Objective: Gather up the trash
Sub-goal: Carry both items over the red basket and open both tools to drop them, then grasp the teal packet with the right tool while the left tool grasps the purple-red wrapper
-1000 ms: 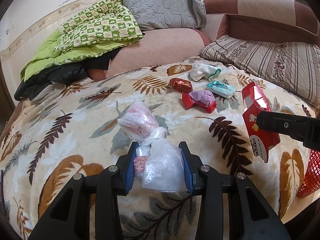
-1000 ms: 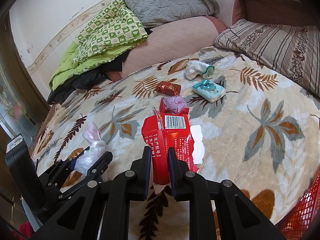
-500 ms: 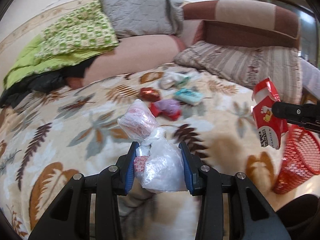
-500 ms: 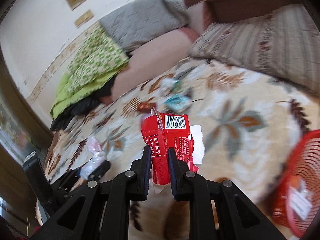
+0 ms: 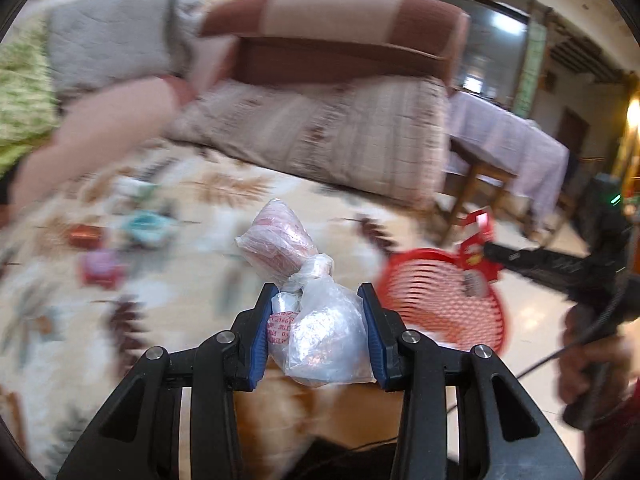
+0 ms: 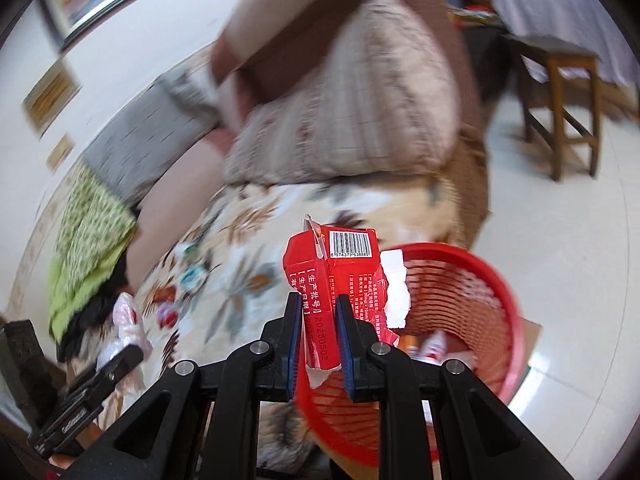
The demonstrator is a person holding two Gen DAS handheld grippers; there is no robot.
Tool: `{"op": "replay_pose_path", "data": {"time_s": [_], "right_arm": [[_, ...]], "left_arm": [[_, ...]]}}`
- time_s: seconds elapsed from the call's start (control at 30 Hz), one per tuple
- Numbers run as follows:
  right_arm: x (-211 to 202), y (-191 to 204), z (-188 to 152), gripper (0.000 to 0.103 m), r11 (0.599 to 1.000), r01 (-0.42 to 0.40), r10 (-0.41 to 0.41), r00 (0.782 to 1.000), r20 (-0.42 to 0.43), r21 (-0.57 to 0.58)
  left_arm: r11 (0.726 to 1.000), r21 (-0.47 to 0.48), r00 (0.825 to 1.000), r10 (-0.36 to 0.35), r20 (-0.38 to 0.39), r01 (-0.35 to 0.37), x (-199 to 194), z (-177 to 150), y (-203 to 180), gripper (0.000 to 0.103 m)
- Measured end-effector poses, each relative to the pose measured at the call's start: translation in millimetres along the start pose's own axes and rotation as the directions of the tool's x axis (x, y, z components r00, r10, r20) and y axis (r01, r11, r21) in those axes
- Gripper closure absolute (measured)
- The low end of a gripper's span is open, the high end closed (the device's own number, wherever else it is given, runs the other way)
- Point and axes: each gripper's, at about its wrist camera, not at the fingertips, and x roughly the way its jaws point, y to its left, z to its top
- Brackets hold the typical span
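Bed (image 5: 168, 280) behind; carton (image 6: 340, 280) upright over basket (image 6: 480, 280).

The red plastic mesh basket (image 6: 472, 320) stands on the pale tiled floor (image 6: 572, 248) just beside the edge of the leaf-patterned blanket (image 6: 248, 240). Over its near rim hangs the torn red cardboard carton (image 6: 340, 276). To the left — above the blanket — is the knotted clear plastic bag (image 5: 316, 320). Behind the basket, a wooden stool (image 6: 560, 104) stands before a cloth-covered table (image 6: 560, 12).
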Motion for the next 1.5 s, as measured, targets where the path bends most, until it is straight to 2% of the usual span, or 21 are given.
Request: {"op": "replay_pose_path", "data": {"time_s": [0.13, 0.3, 0.37, 0.43, 0.6, 0.7, 0.87, 1.03, 1.17, 1.3, 1.43, 1.5], "right_arm": [[-4.1, -32.0, 6.8, 0.084, 0.998, 0.002, -0.003, 1.000, 0.010, 0.065], [5.1, -51.5, 18.0, 0.083, 0.995, 0.010, -0.011, 1.000, 0.013, 0.095], [11.3, -56.8, 21.0, 0.080, 0.995, 0.020, -0.021, 1.000, 0.001, 0.099], [17.2, -59.8, 21.6, 0.077, 0.994, 0.037, -0.036, 0.999, -0.011, 0.100], [19.6, -60.8, 16.9, 0.071, 0.995, 0.055, -0.054, 0.998, -0.017, 0.077], [22.6, -48.6, 11.6, 0.067, 0.998, 0.060, -0.059, 0.998, -0.032, 0.034], [30.1, -12.2, -0.8, 0.066, 0.998, 0.032, -0.035, 0.997, -0.065, -0.057], [45.9, 28.7, -14.2, 0.066, 0.991, -0.017, 0.002, 0.993, -0.116, -0.133], [67.7, 71.4, -25.6, 0.066, 0.977, -0.068, 0.031, 0.983, -0.180, -0.203], [93.5, 118.0, -35.0, 0.066, 0.953, -0.121, 0.052, 0.968, -0.245, -0.277], [130.4, 173.4, -35.7, 0.056, 0.918, -0.175, 0.065, 0.952, -0.300, -0.357], [152.0, 199.4, -35.8, 0.054, 0.898, -0.206, 0.072, 0.940, -0.332, -0.388]], "left_arm": [[0.994, 0.014, 0.993, -0.103, -0.063, 0.104, 32.0, 8.4, -38.8, 0.064], [0.989, 0.057, 0.985, -0.131, -0.110, 0.138, 68.1, 14.3, -81.5, 0.063], [0.987, 0.048, 0.983, -0.145, -0.116, 0.151, 79.0, 16.2, -92.5, 0.050], [0.988, 0.051, 0.984, -0.140, -0.108, 0.146, 82.3, 19.7, -92.0, 0.044], [0.989, 0.075, 0.988, -0.118, -0.099, 0.125, 74.6, 20.6, -74.9, 0.041], [0.994, 0.063, 0.993, -0.082, -0.085, 0.088, 65.1, 17.3, -55.1, 0.038], [0.999, 0.036, 0.997, 0.027, -0.074, -0.024, 43.9, 2.3, -17.8, 0.037], [0.993, -0.025, 0.991, 0.115, -0.070, -0.117, 15.8, -16.3, 34.0, 0.037], [0.977, -0.093, 0.980, 0.188, -0.067, -0.194, -4.1, -27.8, 82.9, 0.037], [0.932, -0.218, 0.958, 0.280, -0.066, -0.288, -19.8, -32.9, 142.8, 0.037], [0.859, -0.351, 0.925, 0.375, -0.066, -0.373, -28.7, -29.4, 211.7, 0.037], [0.829, -0.379, 0.906, 0.419, -0.067, -0.411, -29.7, -26.9, 237.3, 0.037]]}}
